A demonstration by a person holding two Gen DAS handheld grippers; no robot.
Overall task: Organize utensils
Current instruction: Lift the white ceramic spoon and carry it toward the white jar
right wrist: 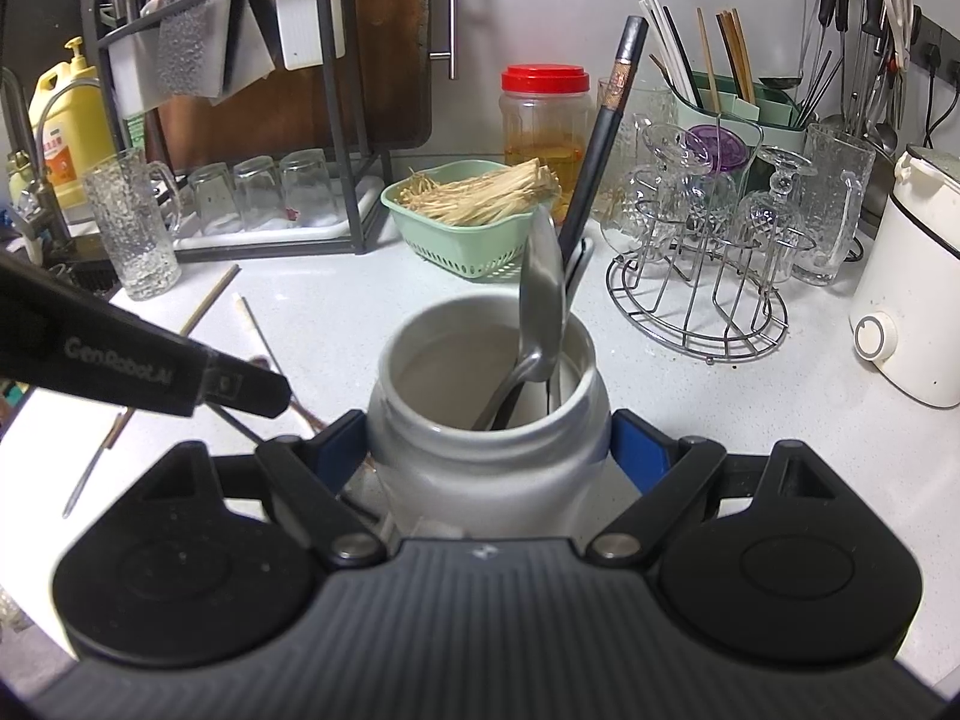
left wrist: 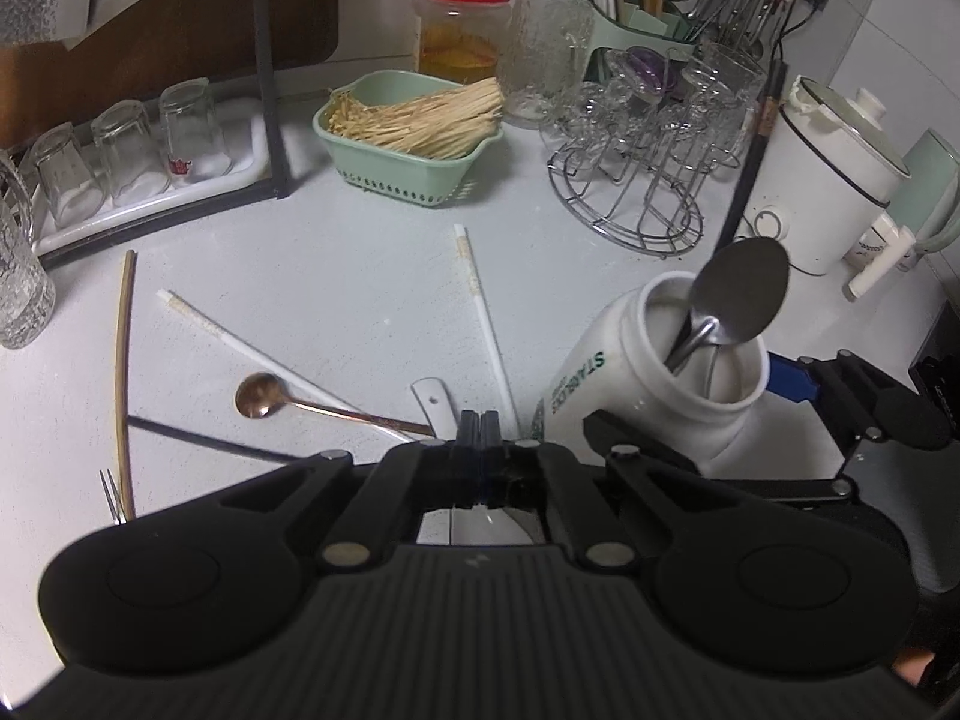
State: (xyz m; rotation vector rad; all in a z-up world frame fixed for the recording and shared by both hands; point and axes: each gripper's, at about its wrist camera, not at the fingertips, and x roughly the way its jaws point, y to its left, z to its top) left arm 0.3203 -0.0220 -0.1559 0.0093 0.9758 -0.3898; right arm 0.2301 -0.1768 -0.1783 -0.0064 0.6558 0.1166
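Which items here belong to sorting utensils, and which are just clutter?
Job:
white mug
steel spoon
copper spoon
white chopsticks
bamboo chopstick
small fork

Lying about:
green basket
red-lidded jar
glass rack

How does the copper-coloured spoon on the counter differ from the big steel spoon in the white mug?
The copper spoon is small, round-bowled and reddish; the steel spoon is larger, oval-bowled and grey. The copper spoon lies flat on the counter, while the steel spoon stands bowl-up in the tilted mug. Both have shiny metal bowls.
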